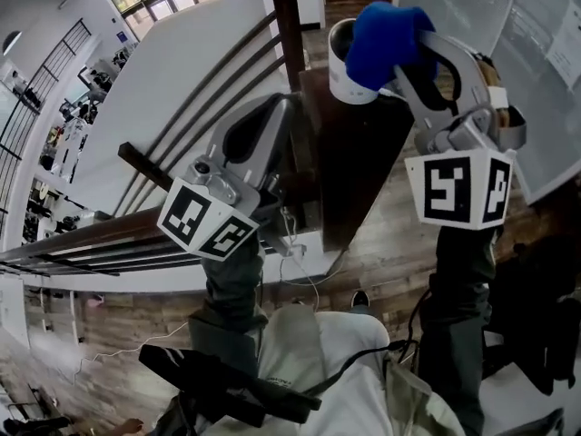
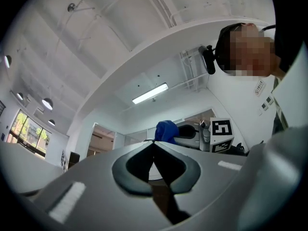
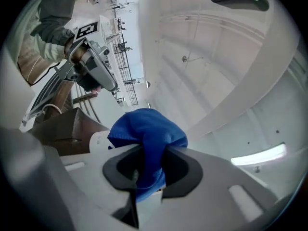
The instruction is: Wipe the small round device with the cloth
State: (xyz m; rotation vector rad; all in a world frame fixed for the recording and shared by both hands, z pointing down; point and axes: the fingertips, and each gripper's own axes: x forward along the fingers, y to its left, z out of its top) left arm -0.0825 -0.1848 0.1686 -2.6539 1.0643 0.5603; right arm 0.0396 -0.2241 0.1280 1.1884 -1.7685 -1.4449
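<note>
The small round white device (image 1: 347,82) sits on top of a dark brown stand (image 1: 338,162). A bunched blue cloth (image 1: 386,36) lies against the device's upper right side, and my right gripper (image 1: 406,51) is shut on it. In the right gripper view the cloth (image 3: 148,138) bulges out between the jaws, with the device (image 3: 97,141) just left of it. My left gripper (image 1: 283,109) is shut with nothing in it, its tips beside the stand's left face. From the left gripper (image 2: 154,142) view the cloth (image 2: 166,130) shows beyond the tips.
White railing panels with dark rails (image 1: 195,107) run along the left. A thin white cable (image 1: 295,243) hangs at the stand's foot. Wooden floor (image 1: 399,234) lies below. The person's legs and a dark bag (image 1: 536,325) fill the lower part of the head view.
</note>
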